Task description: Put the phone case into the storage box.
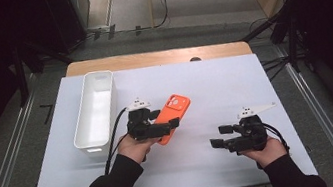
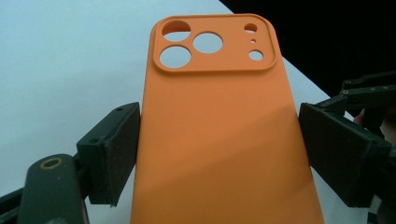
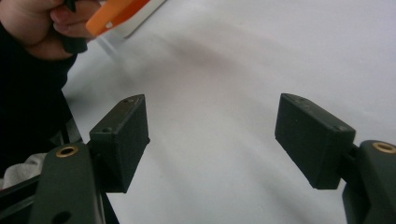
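A white sheet (image 1: 214, 91) covers most of the wooden table (image 1: 158, 56), filling the middle of the high view, with only a strip of bare wood showing along its far edge in the upper part of the frame. On the sheet, left of centre, stands a long white plastic bin (image 1: 95, 112), open at the top and running from the upper middle down toward the lower left. Just right of it, near the centre of the high view, the orange phone case (image 1: 177, 108) is held above the sheet, slanting from lower left to upper right with its camera-cutout end uppermost in the frame. The left gripper (image 1: 160, 127) has it by the lower half: in the left gripper view the case (image 2: 219, 135) rises up the middle of the frame, back side toward the camera, with its round lens holes at the top, and the two black jaws sit against its long edges at lower left and lower right, pinching it across its width. The right gripper (image 1: 219, 136) hovers at the lower right of the high view, well apart from the case, its jaws pointing left; in the right gripper view its jaws (image 3: 212, 140) stand spread wide with bare white sheet between them, while a corner of the orange case (image 3: 114, 14) and the other hand (image 3: 32, 23) show at the upper left.
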Motion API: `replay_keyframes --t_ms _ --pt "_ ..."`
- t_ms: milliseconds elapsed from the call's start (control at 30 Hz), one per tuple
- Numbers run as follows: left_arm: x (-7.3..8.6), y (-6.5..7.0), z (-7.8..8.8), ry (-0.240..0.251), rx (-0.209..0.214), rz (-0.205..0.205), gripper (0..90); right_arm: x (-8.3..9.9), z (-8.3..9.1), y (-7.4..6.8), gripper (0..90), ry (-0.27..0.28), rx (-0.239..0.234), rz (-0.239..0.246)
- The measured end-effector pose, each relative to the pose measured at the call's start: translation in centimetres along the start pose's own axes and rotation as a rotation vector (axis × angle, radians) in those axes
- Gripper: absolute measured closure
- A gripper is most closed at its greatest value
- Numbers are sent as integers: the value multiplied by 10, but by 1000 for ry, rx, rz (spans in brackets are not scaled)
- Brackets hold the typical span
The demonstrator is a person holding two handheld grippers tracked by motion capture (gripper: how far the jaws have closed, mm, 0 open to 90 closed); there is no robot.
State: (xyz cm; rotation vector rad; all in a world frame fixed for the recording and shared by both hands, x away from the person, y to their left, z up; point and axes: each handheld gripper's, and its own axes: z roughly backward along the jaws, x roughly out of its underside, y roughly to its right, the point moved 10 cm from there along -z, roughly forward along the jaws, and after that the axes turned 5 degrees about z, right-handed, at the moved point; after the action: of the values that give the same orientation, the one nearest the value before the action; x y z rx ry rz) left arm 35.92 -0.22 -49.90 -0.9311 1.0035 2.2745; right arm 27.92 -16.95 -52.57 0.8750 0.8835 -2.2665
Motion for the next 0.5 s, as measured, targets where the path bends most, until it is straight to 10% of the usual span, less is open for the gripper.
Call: replay_keyframes --t_ms 500 --pt "8 -5 0 74 -18 60 161 -18 -10 -1 248 20 24 -14"
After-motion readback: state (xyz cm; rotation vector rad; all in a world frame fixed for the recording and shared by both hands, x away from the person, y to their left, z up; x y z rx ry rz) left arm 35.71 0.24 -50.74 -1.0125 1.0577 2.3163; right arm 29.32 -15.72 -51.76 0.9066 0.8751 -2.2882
